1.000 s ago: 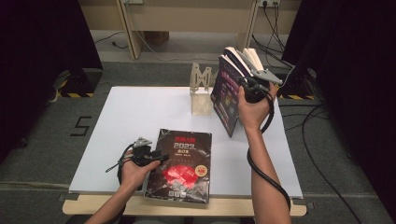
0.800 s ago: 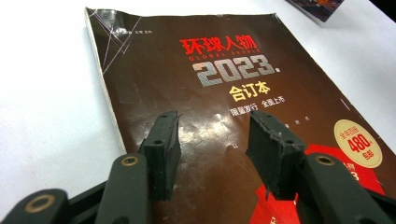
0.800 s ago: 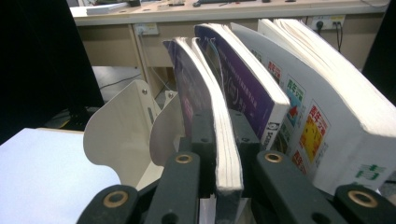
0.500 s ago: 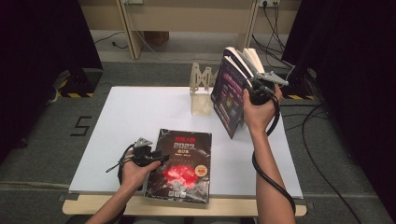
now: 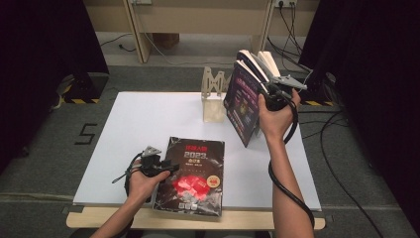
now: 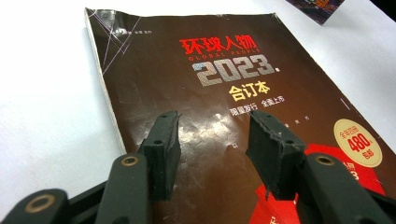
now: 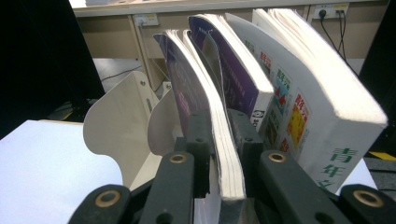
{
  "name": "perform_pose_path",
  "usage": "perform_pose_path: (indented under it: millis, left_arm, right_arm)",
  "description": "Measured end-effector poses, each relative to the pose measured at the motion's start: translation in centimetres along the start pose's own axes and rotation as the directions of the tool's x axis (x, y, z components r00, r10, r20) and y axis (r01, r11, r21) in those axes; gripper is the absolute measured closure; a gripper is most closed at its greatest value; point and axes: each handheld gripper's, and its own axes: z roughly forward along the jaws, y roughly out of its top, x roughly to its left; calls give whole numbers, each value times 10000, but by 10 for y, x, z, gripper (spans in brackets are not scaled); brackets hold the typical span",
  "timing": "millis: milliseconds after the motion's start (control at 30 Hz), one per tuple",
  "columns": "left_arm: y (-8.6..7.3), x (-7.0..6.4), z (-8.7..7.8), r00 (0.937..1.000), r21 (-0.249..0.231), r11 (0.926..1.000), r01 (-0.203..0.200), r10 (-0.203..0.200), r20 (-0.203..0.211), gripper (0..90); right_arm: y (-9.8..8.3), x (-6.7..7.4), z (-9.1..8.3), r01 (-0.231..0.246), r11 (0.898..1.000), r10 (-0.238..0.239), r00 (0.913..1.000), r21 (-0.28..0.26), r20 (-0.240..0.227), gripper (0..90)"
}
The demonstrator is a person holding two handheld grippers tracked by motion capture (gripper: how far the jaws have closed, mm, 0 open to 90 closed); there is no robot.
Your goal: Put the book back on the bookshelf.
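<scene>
A dark magazine (image 5: 195, 173) with red and silver "2023" print (image 6: 224, 60) lies flat at the table's near edge. My left gripper (image 5: 171, 167) hovers low over its cover, open (image 6: 212, 135), nothing between the pads. At the back right, a purple-covered book (image 5: 242, 104) leans in a row of books beside a wooden bookend (image 5: 213, 96). My right gripper (image 5: 261, 93) straddles that book's page edge (image 7: 222, 135). Its jaws have just been opening a little, with the purple book (image 7: 187, 84) still between them and both pads against it.
Behind the gripped book lean a second purple book (image 7: 243, 70) and a thick white book (image 7: 317, 84). The curved bookend (image 7: 116, 116) stands to the left of them. The white table top (image 5: 148, 119) is bare at its left and middle. Cables lie on the floor.
The right hand has edged slightly to the right with the purple book still in the jaws. The left hand and the dark magazine have stayed put.
</scene>
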Motion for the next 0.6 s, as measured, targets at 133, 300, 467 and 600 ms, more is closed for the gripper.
perform_pose_path:
  millis: [133,300,467,600]
  left_arm:
    - [0,0,1,10000,-24,10000,-10,11,42,526]
    - [0,0,1,10000,28,10000,-8,8,16,526]
    - [-1,-1,1,10000,-12,10000,-8,8,72,526]
    - [-1,-1,1,10000,-14,10000,-10,10,44,527]
  right_arm:
    - [1,-2,-1,-18,10000,18,10000,29,-35,790]
    - [1,-4,-1,26,10000,-26,10000,74,-27,774]
    - [1,-5,0,75,9997,-73,10000,237,-66,764]
    - [2,-6,2,83,9991,-77,9999,415,-147,762]
